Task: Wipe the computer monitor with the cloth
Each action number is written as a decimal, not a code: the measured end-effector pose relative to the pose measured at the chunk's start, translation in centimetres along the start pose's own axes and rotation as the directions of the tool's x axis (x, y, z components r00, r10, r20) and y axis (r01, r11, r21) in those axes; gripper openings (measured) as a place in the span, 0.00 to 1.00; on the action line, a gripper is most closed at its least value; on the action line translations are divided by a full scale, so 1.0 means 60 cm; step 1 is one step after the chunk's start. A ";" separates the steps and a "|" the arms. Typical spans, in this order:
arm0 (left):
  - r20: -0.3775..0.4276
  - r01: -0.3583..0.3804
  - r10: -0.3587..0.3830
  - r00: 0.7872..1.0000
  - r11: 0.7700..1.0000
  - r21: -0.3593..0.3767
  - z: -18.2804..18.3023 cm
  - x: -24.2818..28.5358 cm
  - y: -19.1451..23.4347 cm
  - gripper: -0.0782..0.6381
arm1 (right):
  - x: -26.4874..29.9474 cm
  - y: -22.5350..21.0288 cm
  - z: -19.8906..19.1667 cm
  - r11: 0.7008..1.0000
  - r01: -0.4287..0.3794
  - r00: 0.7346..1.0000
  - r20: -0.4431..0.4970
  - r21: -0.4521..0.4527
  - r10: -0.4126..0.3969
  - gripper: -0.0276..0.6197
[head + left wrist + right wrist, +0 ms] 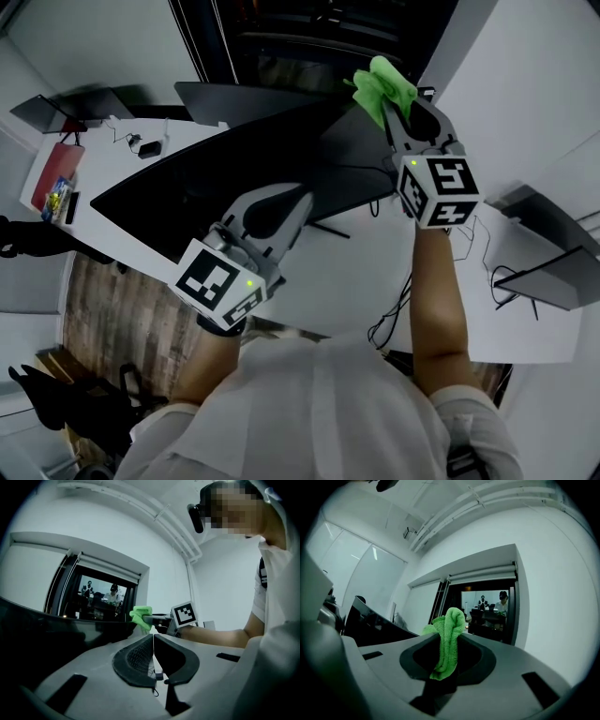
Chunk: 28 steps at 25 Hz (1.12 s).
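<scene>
Right gripper [405, 111], upper right of the head view: jaws clamped on the green cloth [382, 84]. A bunched wad stands out past the tips, and the right gripper view shows a fold pinched down between the pads.

Left gripper [279, 204], centre of the head view: jaws pressed together with nothing between them, as its own view confirms. It sits close over the middle of the monitor [234, 173]; contact cannot be judged.

Monitor: dark, long panel on the white desk [347, 277]. Its long axis runs from mid-left of the frame up toward the upper right. The cloth is at that upper-right end, by the top edge. Whether it touches the panel is not clear from any view.

Judgement: the cloth-carrying gripper is already at one end, and the whole panel lies down and to the left of it in the frame. The stroke would therefore run along the long axis toward the lower left. The left gripper sits in that path and may need to clear or steady the panel.
</scene>
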<state>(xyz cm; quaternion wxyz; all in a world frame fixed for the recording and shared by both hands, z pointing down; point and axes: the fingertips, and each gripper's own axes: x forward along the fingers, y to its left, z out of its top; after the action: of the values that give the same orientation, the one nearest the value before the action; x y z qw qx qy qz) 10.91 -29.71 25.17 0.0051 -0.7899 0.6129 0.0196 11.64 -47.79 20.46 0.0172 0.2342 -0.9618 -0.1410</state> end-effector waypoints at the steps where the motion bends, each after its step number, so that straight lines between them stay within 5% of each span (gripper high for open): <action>1: 0.000 0.005 -0.005 1.000 1.000 0.002 0.000 0.008 -0.003 0.13 | -0.003 -0.015 -0.006 1.000 0.016 1.000 -0.005 -0.003 -0.016 0.15; 12: -0.024 0.058 -0.058 0.998 0.998 0.008 -0.016 0.073 -0.025 0.13 | -0.031 -0.134 -0.057 0.986 0.168 0.984 -0.054 0.002 -0.168 0.15; 20: -0.053 0.084 -0.084 0.995 0.996 -0.003 -0.033 0.107 -0.033 0.13 | -0.079 -0.262 -0.108 0.900 0.431 0.902 -0.074 0.068 -0.426 0.15; 28: -0.062 0.106 -0.107 0.992 0.994 -0.012 -0.043 0.124 -0.046 0.13 | -0.038 -0.226 -0.131 0.949 0.305 0.951 -0.076 0.075 -0.299 0.15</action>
<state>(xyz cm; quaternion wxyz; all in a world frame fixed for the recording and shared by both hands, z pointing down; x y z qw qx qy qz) 15.48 -36.31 27.40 -0.0166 -0.8218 0.5695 -0.0030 20.49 -60.36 24.32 0.0158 0.3835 -0.9187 -0.0929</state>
